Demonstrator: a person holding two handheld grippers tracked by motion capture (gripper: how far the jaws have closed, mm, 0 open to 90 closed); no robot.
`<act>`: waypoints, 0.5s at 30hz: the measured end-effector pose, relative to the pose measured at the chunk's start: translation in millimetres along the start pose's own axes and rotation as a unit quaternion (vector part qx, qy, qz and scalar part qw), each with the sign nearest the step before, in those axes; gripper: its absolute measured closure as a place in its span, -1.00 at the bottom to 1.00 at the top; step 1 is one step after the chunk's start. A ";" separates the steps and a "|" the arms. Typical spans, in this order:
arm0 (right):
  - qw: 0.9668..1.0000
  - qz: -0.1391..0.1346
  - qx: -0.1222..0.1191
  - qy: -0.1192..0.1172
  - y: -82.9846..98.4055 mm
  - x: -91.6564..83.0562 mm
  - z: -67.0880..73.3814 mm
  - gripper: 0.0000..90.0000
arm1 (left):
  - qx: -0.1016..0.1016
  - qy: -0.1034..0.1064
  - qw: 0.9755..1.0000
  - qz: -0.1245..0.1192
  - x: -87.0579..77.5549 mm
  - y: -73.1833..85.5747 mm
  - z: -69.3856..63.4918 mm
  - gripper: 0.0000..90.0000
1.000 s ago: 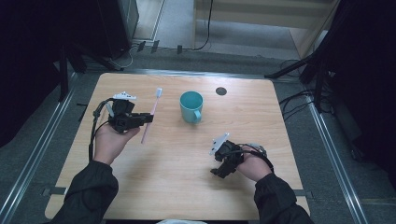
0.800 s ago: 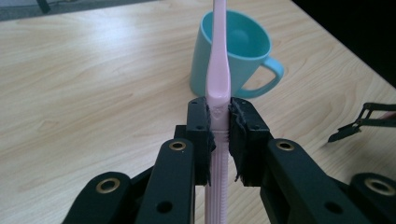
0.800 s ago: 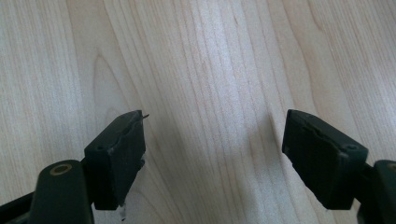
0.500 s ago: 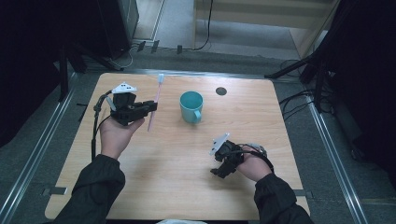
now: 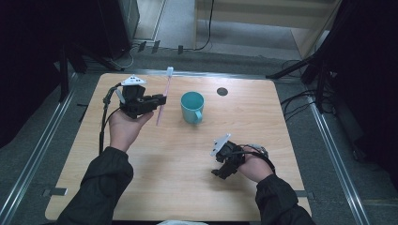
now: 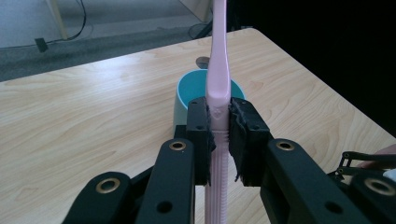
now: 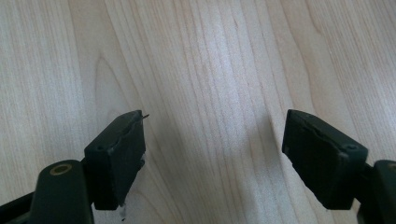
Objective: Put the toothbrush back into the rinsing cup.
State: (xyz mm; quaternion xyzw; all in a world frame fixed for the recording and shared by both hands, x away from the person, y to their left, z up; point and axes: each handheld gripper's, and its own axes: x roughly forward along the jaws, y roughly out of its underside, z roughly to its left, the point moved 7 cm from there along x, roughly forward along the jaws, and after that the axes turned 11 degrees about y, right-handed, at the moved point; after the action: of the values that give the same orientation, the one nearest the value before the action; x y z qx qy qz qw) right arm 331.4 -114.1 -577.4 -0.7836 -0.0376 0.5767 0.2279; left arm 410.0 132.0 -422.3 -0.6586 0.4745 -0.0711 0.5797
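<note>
On the wooden table [image 5: 155, 183] I hold my left gripper [image 6: 219, 135] pinching a pink toothbrush [image 6: 219, 70] upright just beside the teal mug [image 5: 192, 106] (likely its destination), needing a short carry over the rim, while my right gripper [image 7: 212, 154] rests spread, empty

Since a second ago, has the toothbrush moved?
Yes. The left gripper has carried the toothbrush toward the far table edge and tipped it more upright, closer to the cup.
</note>
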 end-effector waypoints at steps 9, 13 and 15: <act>1.000 -0.004 -0.002 -0.001 -0.6 -0.3 0.4 -0.53 | 0.005 0.006 1.000 -0.007 10.4 -15.7 -1.9 0.74; 1.000 -0.007 -0.001 -0.001 -0.1 -1.1 -0.2 -0.53 | 0.010 0.008 1.000 -0.007 18.1 -22.2 -3.8 0.74; 1.000 -0.008 -0.001 -0.001 -0.3 -1.2 -0.3 -0.53 | 0.013 0.011 1.000 -0.007 22.0 -26.4 -5.9 0.74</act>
State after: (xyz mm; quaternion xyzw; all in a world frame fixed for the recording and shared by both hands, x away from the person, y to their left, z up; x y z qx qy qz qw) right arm 331.4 -114.4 -576.1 -0.7826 -0.0447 0.5759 0.2321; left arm 432.4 109.1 -408.5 -0.6538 0.4749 -0.0883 0.5825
